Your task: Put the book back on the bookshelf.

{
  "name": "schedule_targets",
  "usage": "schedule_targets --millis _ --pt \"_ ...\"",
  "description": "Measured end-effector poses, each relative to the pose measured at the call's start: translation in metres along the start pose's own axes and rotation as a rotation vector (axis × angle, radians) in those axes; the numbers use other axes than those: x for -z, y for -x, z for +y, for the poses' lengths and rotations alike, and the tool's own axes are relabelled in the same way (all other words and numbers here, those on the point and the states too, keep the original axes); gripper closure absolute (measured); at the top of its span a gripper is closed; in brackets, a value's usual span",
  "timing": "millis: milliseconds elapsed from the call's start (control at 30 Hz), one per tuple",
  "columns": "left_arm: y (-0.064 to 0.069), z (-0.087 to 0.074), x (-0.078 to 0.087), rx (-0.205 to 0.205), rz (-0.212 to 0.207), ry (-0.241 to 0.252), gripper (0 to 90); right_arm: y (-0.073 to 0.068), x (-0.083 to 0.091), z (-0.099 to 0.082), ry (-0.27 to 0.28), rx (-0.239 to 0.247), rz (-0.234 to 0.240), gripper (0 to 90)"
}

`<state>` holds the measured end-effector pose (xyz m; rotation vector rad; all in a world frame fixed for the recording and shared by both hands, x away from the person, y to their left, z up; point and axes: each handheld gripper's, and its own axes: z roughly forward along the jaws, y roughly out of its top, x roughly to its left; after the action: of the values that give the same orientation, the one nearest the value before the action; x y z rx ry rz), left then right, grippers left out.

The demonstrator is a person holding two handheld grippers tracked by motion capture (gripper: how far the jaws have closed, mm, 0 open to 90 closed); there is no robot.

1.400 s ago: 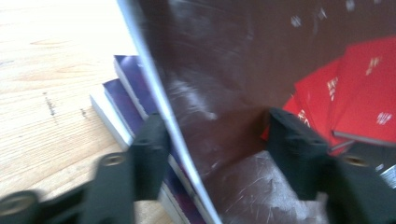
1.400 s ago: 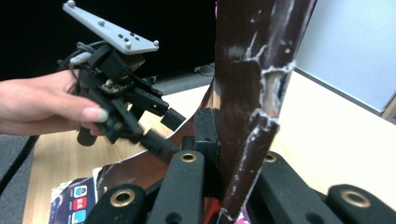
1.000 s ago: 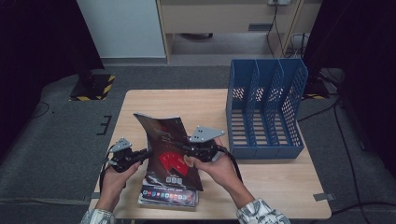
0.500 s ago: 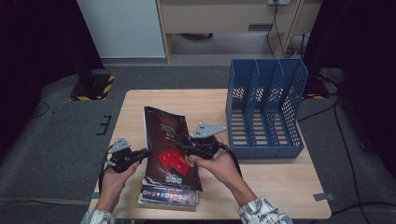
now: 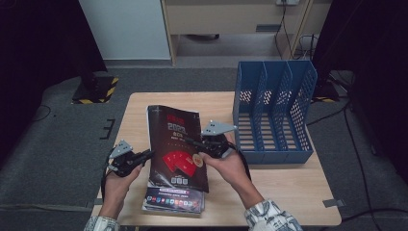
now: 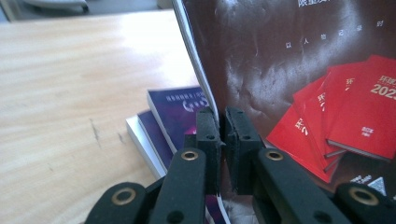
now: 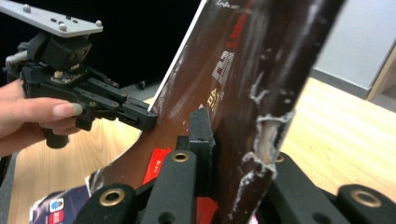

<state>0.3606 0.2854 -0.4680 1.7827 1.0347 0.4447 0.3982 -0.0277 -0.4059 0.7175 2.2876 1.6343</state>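
The dark magazine [image 5: 177,144] stood tilted above the tabletop [image 5: 269,187], over a stack of booklets [image 5: 173,199]. The left tool [image 5: 144,156] pinched its edge at nine o'clock, jaws pressed on the cover; the right tool [image 5: 198,143] gripped the opposite edge at three o'clock. A blue file rack [image 5: 274,113] stood toward two o'clock.

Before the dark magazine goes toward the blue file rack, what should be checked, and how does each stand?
1. Left gripper clamped on the dark magazine's edge: ok.
2. Right gripper clamped on its opposite edge: ok.
3. Magazine lifted clear of the stack of magazines: ok.
4. Blue file rack slots free: ok.
5. Cover undamaged: not ok, creased and worn in the right gripper view.
6. Stack square on the table: cannot tell.
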Motion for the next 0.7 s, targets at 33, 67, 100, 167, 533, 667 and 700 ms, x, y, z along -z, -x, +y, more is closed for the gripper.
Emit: schedule_targets --millis 33,67,100,167,533,667,700 --pt "0.000 0.001 0.000 -0.003 0.005 0.002 84.6 0.001 0.000 0.001 0.006 -0.001 0.000 82.9" --pt "0.000 0.002 0.001 -0.001 0.007 0.005 84.6 0.001 0.000 0.003 0.008 0.002 -0.001 83.0" --pt "-0.001 0.002 0.001 0.000 0.010 0.007 84.6 0.001 -0.001 0.004 0.008 0.005 0.000 83.0" --pt "0.000 0.002 0.002 -0.003 0.011 0.008 84.7 0.000 -0.001 0.005 0.011 0.013 0.001 82.8" --pt "0.003 0.005 0.004 -0.013 0.003 0.023 85.2 0.002 -0.002 0.007 -0.003 -0.015 0.023 71.7" --pt "0.004 0.005 0.004 -0.014 -0.002 0.032 85.3 0.000 -0.008 0.007 -0.019 -0.022 0.032 70.6" --pt "0.004 0.006 0.004 -0.017 -0.004 0.035 85.3 -0.001 -0.010 0.007 -0.028 -0.025 0.036 70.4"
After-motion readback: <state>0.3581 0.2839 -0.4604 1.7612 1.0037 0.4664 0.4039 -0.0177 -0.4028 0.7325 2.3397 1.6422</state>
